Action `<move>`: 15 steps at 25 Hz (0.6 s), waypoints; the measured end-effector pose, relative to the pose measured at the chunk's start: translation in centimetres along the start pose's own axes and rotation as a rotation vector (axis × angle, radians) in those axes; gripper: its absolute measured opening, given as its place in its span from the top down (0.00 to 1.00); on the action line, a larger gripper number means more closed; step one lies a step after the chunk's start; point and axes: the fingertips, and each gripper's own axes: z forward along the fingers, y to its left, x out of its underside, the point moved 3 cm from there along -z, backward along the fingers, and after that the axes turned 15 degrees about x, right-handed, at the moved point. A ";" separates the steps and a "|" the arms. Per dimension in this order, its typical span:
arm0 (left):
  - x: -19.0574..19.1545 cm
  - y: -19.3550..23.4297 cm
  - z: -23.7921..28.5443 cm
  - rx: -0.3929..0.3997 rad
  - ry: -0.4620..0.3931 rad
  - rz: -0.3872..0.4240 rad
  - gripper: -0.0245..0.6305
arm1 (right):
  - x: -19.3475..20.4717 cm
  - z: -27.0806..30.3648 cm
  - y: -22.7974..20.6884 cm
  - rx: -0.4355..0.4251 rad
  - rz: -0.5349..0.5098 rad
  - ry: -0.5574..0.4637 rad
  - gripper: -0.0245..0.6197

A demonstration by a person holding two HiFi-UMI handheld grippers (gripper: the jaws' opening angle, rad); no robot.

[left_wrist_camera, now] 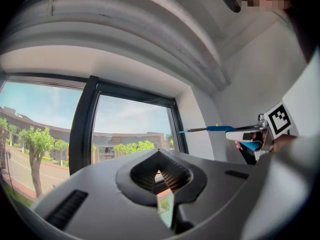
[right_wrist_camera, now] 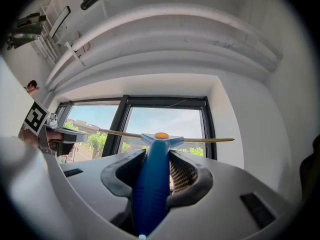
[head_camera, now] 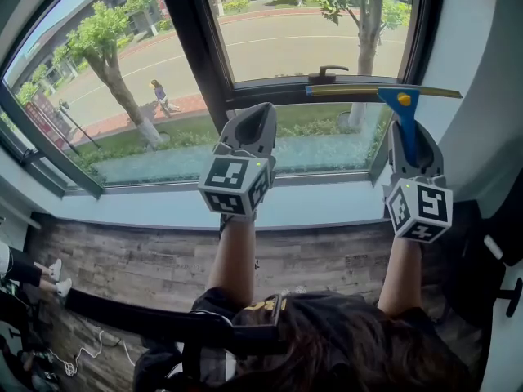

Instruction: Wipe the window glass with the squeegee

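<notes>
The right claw (head_camera: 408, 135) is clamped on the squeegee (head_camera: 398, 99) handle, with the blade crosswise just beyond its tips, near the window glass (head_camera: 302, 31); the left claw (head_camera: 255, 114) is closed and empty.

Daylit black-framed window (head_camera: 302, 31) above a white sill (head_camera: 163, 207); grey wood-plank floor (head_camera: 139, 260); trees (head_camera: 105, 46) outside.

Squeegee (head_camera: 404, 104): blue handle, orange dot at the head, thin yellow-green blade bar. It's clamped by the handle in the right gripper's (head_camera: 407, 133) jaws at 2 o'clock in the head view. The blade runs level 9-to-3 and the handle points to 6. Window glass (head_camera: 294, 23) is upright in dark frames, with the blade in front of the right-hand pane's lower part; can't tell if they touch.
</notes>
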 end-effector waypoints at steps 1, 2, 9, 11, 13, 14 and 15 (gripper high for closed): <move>0.1 0.0 0.1 -0.001 0.001 -0.002 0.96 | 0.1 0.0 0.0 -0.002 0.004 -0.001 0.74; 0.2 -0.1 0.1 -0.001 0.003 -0.003 0.96 | 0.2 0.1 0.0 -0.005 0.006 -0.002 0.74; -0.1 -1.2 1.4 -0.003 0.015 -0.024 0.96 | 0.0 1.0 -1.5 -0.026 0.008 0.006 0.74; -0.7 -1.5 2.4 -0.006 0.011 -0.027 0.96 | -0.5 1.7 -2.4 -0.038 -0.001 0.009 0.74; -0.9 -1.8 3.2 -0.007 0.019 -0.029 0.96 | -0.3 2.4 -3.0 -0.048 -0.007 0.008 0.74; -0.7 -1.8 3.6 -0.010 0.019 -0.031 0.96 | 0.0 2.7 -3.1 -0.053 -0.010 0.007 0.74; -0.2 -1.7 3.9 -0.016 0.016 -0.032 0.96 | 0.4 3.0 -3.2 -0.058 -0.012 0.005 0.74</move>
